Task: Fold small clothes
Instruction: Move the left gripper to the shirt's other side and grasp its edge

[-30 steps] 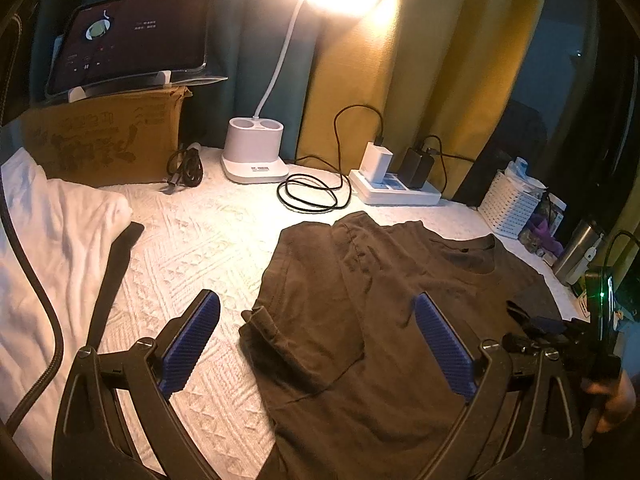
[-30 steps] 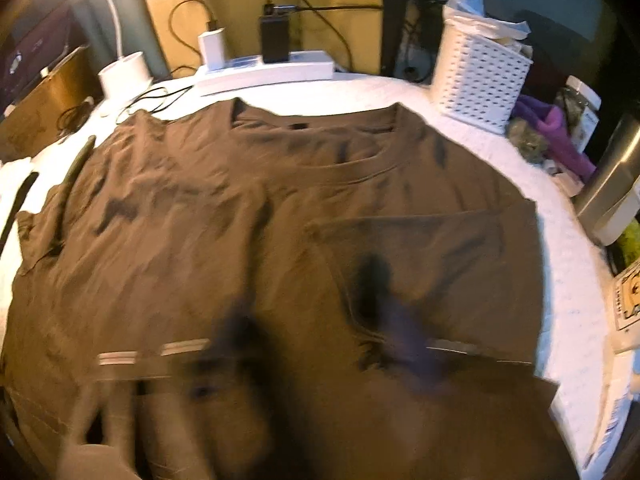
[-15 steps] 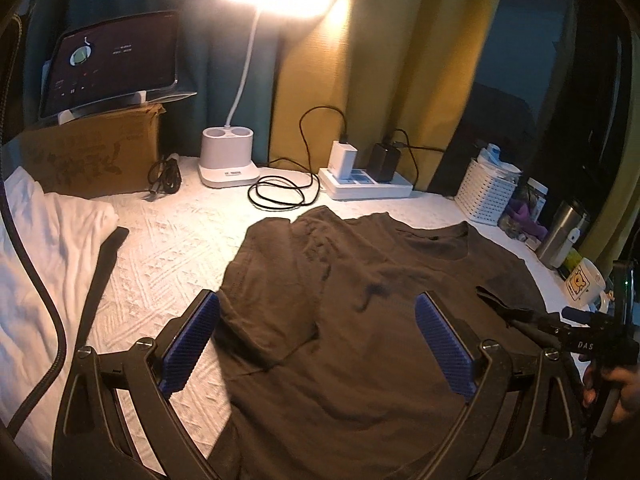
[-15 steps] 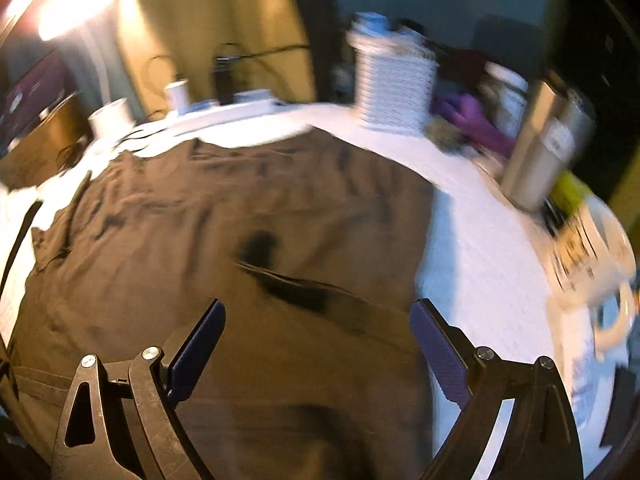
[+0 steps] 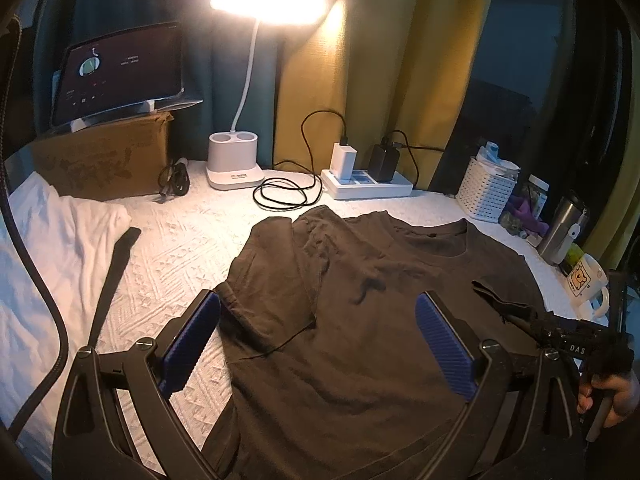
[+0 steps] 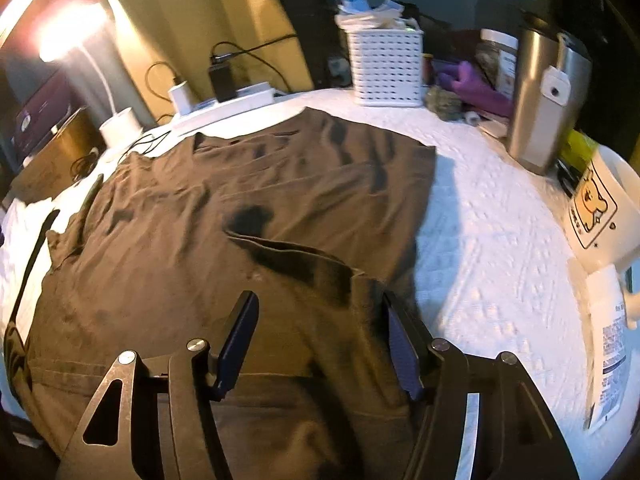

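Note:
A dark brown T-shirt (image 5: pixel 360 320) lies spread on the white textured cloth, collar toward the back; its right sleeve is folded in over the body. It also shows in the right wrist view (image 6: pixel 248 208). My left gripper (image 5: pixel 320 340) is open and empty, hovering over the shirt's left sleeve and chest. My right gripper (image 6: pixel 320 340) is open, its fingers either side of the folded-in sleeve edge (image 6: pixel 320 272) near the shirt's right side. The right gripper also shows at the right edge of the left wrist view (image 5: pixel 560 332).
A lit desk lamp (image 5: pixel 236 160), power strip (image 5: pixel 368 188) with chargers and coiled cable stand at the back. A white basket (image 6: pixel 386 64), steel tumbler (image 6: pixel 548 100) and bear mug (image 6: pixel 604 208) crowd the right. White cloth (image 5: pixel 60 240) and cardboard box (image 5: pixel 104 160) are at left.
Both grippers have drawn back and lowered. The right gripper has swung right and down to the folded-in sleeve, and its opening has narrowed around it. The left stays open.

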`<action>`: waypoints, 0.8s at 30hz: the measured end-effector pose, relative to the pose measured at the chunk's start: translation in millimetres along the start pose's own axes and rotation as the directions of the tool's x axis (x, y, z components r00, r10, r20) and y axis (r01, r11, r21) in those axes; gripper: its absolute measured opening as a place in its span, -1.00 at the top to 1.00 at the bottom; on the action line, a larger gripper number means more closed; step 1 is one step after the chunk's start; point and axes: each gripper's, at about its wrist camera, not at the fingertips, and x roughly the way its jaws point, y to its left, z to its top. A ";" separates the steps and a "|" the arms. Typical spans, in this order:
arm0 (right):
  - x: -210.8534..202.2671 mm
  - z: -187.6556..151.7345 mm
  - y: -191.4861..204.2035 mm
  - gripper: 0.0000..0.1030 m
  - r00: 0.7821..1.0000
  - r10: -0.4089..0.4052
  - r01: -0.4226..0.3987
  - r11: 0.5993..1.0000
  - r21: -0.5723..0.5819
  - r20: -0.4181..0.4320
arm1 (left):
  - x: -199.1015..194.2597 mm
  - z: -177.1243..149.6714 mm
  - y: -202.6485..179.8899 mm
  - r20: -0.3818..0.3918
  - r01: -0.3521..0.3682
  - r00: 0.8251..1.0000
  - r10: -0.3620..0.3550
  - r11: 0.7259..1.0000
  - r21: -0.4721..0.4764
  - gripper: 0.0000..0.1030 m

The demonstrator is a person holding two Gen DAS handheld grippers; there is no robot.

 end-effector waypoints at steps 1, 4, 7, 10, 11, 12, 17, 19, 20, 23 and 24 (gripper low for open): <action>-0.6 -0.4 4.2 -0.24 1.000 0.009 -0.009 1.000 -0.011 -0.003 | -0.1 -0.6 1.9 -0.003 -0.001 1.000 0.001 1.000 -0.004 -0.89; 3.4 -3.6 16.6 -0.24 0.999 0.027 -0.029 0.999 -0.039 -0.031 | 0.4 -2.2 5.9 -0.013 -0.004 1.000 0.004 1.000 -0.011 -0.89; 9.3 -9.7 28.3 -0.24 0.997 0.037 -0.041 0.998 -0.056 -0.068 | -0.3 -3.6 10.4 -0.013 -0.006 1.000 0.006 1.000 -0.016 -0.89; 7.0 -12.1 42.4 -0.24 0.996 0.045 -0.052 0.995 -0.089 -0.082 | -0.4 -4.9 16.5 -0.015 -0.011 1.000 0.011 1.000 -0.024 -0.89; 2.1 -10.2 47.0 -0.24 0.996 0.052 -0.059 0.993 -0.101 -0.076 | 0.5 -5.0 20.8 -0.018 -0.013 1.000 0.012 0.999 -0.031 -0.89; -1.7 -7.9 49.0 -0.24 0.997 0.045 -0.052 0.993 -0.109 -0.064 | 0.9 -5.0 22.5 -0.019 -0.014 1.000 0.014 0.999 -0.034 -0.89; -5.6 10.6 38.8 -0.24 1.000 -0.023 0.023 0.997 -0.077 -0.008 | 5.8 -4.2 39.6 -0.023 -0.031 0.999 0.030 0.998 -0.053 -0.89; 5.0 14.7 30.2 -0.24 0.997 -0.069 0.068 0.996 -0.051 -0.023 | 7.3 -3.0 48.0 -0.023 -0.039 0.999 0.037 0.997 -0.065 -0.89; 12.0 15.2 27.1 -0.24 0.997 -0.072 0.071 0.997 -0.039 -0.038 | 8.6 -2.4 52.5 -0.025 -0.046 0.999 0.045 0.996 -0.070 -0.89; 29.0 13.1 28.1 -0.24 0.994 -0.057 0.054 0.998 -0.031 -0.090 | 14.7 -0.4 66.2 -0.035 -0.065 0.997 0.063 0.994 -0.082 -0.89; 30.8 13.2 31.7 -0.25 0.994 -0.056 0.052 0.998 -0.042 -0.093 | 16.6 0.1 69.4 -0.038 -0.069 0.997 0.066 0.994 -0.083 -0.89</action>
